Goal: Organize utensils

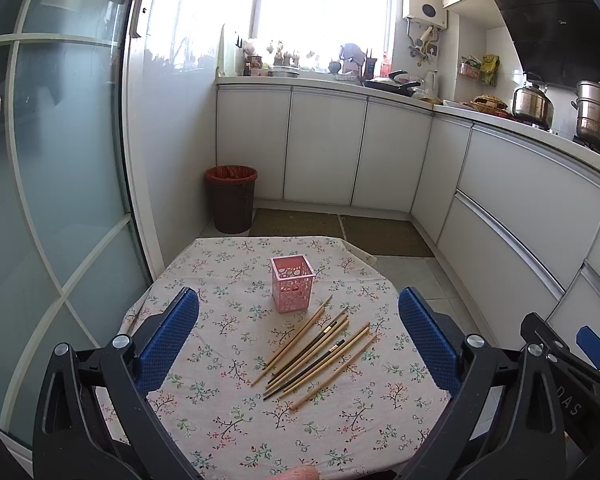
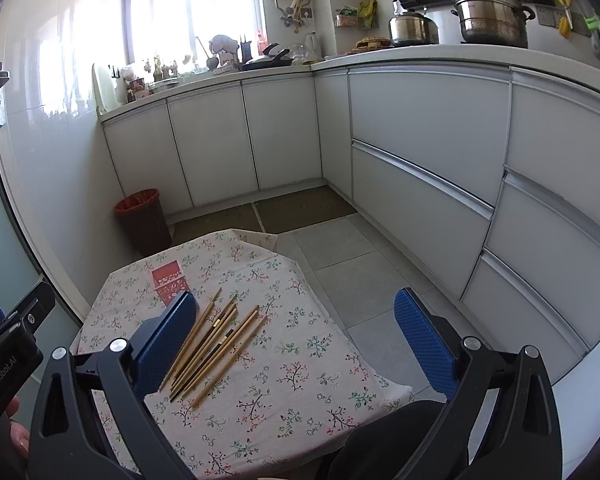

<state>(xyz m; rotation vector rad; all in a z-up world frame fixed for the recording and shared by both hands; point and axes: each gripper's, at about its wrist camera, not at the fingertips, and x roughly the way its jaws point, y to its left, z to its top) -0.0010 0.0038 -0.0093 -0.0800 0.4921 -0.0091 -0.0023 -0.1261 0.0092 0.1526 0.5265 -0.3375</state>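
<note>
Nothing sorted yet: chopsticks (image 1: 314, 354) lie loose at frame centre, pink holder (image 1: 292, 283) apparently empty, left gripper (image 1: 298, 340) and right gripper (image 2: 296, 344) both wide, empty.

Left gripper (image 1: 298, 338) and right gripper (image 2: 296, 340) both hover level, jaws spread wide, 2 blue pads apart, nothing between them, side by side.

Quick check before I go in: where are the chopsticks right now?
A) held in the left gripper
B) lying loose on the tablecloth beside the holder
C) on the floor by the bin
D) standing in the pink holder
B: the chopsticks lie in a loose pile on the floral tablecloth, just in front of the upright pink holder, and both grippers are open and hold nothing.
</note>
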